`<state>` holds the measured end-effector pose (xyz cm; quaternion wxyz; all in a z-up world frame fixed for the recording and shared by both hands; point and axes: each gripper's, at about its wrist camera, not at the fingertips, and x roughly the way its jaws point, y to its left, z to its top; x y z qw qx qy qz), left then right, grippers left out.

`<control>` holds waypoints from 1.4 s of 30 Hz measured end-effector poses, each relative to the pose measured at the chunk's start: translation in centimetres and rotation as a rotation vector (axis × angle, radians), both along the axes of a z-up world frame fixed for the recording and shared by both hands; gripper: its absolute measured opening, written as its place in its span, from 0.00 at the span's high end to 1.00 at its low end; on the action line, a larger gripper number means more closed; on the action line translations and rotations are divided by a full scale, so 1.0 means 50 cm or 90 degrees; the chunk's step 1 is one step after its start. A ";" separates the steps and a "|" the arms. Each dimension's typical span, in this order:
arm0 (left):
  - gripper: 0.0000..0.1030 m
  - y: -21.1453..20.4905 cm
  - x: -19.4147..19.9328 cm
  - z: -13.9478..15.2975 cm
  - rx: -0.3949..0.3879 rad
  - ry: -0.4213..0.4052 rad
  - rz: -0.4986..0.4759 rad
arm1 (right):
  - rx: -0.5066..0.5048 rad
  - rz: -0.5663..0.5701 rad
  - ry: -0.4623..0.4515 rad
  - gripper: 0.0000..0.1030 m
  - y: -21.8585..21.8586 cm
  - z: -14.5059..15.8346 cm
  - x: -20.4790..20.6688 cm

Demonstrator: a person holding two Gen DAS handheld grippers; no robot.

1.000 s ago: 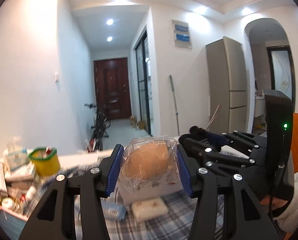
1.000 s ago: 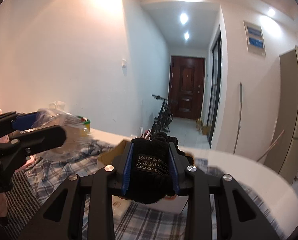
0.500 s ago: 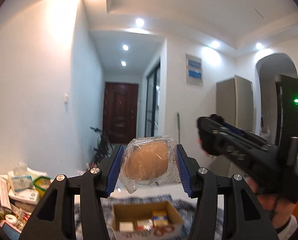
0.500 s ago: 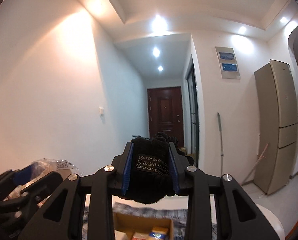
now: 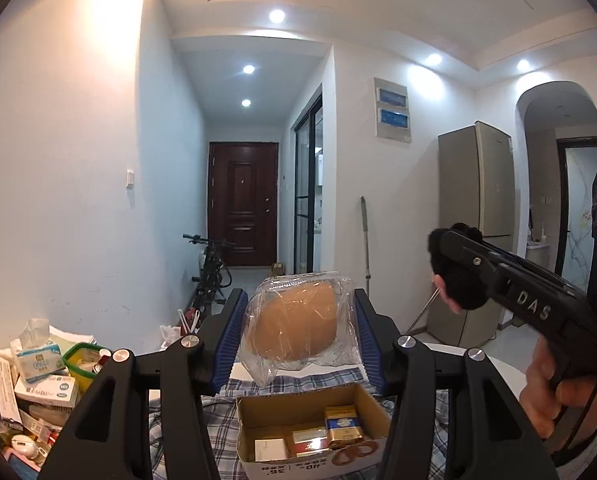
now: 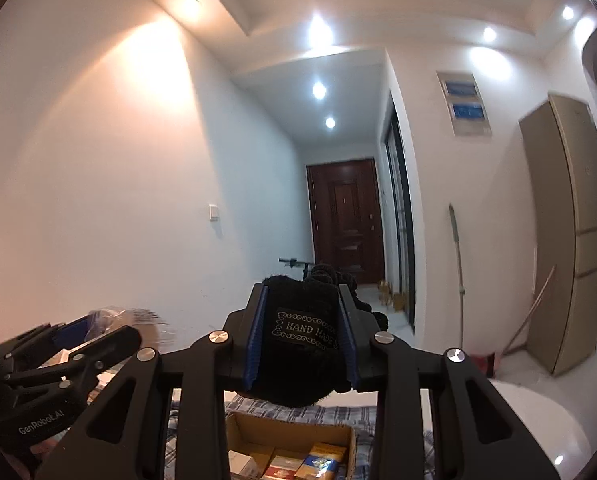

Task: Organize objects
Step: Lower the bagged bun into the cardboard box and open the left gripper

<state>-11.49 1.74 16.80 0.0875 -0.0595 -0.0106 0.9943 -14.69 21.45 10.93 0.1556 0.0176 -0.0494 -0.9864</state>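
So both grippers are up in the air with stuff in them. The left gripper (image 5: 298, 340) has its blue pads squeezed against a clear plastic clamshell (image 5: 298, 334) with something tan and rounded inside, sitting dead centre in the left wrist view, lower middle of the frame. Right below it, at the bottom centre, is an open cardboard box (image 5: 310, 436) with a few small packets inside, resting on a plaid cloth (image 5: 218, 408).

The right gripper (image 6: 301, 338) is clamped narrow on a black fuzzy knit item (image 6: 298, 344) with a "HAND MADE" label, low centre in the right wrist view, above the same box (image 6: 286, 440). In the left view that gripper shows at the right edge, held by a hand (image 5: 554, 384).

Bottom left of the left view there's a messy pile: a tissue pack (image 5: 36, 360), a green-rimmed container (image 5: 80, 356), some boxes.
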 end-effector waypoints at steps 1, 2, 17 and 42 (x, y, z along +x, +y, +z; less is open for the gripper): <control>0.47 -0.002 -0.006 -0.002 0.005 -0.005 0.003 | -0.012 0.009 -0.020 0.69 0.011 -0.001 -0.013; 0.47 -0.006 -0.012 -0.003 0.009 -0.008 0.006 | -0.026 0.020 -0.039 0.69 0.021 -0.001 -0.026; 0.47 -0.028 -0.047 -0.028 0.023 -0.028 0.030 | -0.002 0.010 -0.086 0.69 0.017 -0.019 -0.075; 0.47 -0.009 -0.338 -0.301 0.001 -0.393 0.009 | 0.058 0.034 -0.262 0.69 -0.027 -0.152 -0.212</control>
